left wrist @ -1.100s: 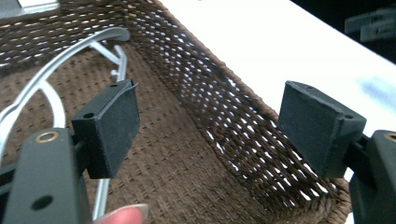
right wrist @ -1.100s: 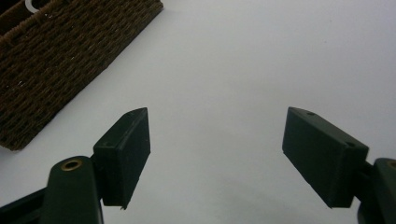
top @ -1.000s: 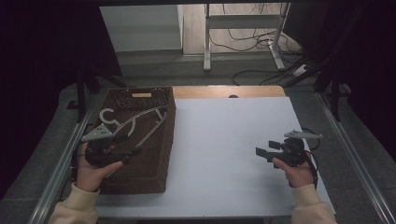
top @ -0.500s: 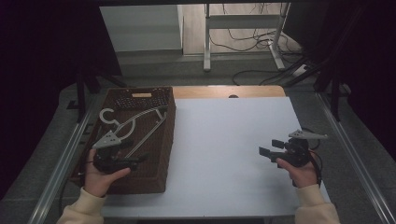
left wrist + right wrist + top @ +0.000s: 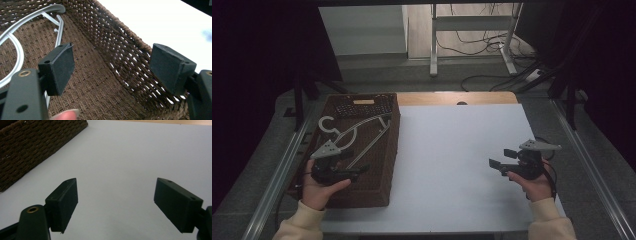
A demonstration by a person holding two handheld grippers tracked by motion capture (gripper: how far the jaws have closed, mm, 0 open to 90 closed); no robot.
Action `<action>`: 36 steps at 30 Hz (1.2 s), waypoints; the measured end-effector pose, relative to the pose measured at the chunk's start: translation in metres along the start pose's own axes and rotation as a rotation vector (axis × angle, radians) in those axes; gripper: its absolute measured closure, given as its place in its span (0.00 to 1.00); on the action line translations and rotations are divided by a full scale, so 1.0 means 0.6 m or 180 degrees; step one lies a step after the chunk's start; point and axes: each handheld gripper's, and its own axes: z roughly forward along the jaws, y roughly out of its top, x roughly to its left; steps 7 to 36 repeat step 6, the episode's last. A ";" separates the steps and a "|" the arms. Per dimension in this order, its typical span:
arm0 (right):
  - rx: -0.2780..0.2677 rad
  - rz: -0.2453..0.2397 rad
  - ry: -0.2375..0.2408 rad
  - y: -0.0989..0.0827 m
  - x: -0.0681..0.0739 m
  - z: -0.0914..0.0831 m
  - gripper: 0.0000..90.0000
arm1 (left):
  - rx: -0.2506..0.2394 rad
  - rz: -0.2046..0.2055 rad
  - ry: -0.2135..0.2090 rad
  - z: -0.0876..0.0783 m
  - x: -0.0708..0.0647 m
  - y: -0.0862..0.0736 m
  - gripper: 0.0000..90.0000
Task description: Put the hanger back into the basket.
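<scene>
So the hanger [image 5: 354, 132] is lying flat inside the brown wicker basket [image 5: 384, 165], which sits on the left part of the white worktop [image 5: 452, 150]. It's a pale, light grey one. In the high view its hook curls at the far-left end, up near the back of the basket, and the body fans out from there toward the near side. The long axis runs on a diagonal: one shoulder tip points to the far right corner of the basket, the other end comes down toward the person's left hand. There's also a dark flat thing with a tan label at the far end of the basket, can't tell what it is.

The left tool [image 5: 357, 171] is down over the near part of the basket, pointing right, just beside the hanger's lower end. In the left gripper view [image 5: 110, 67] the jaws are spread wide with nothing between them, just basket weave and the inner wall; the hanger's curved arm sits off to the left, behind the left pad.

The right tool [image 5: 498, 162] hovers over the bare worktop on the right, well apart from the basket, aimed left toward it. Its jaws have just been opening and stand wide apart in the right gripper view [image 5: 115, 205], nothing in them.
</scene>
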 end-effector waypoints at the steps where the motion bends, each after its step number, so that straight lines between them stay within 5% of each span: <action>1: 0.0003 -0.0014 -0.0003 0.000 0.000 0.001 0.21 | -0.0007 0.0006 0.0002 -0.001 0.000 0.000 0.23; 36: 0.0010 -0.0023 -0.0009 0.000 0.000 0.003 0.21 | -0.0036 0.0001 0.0008 -0.004 0.000 0.002 0.23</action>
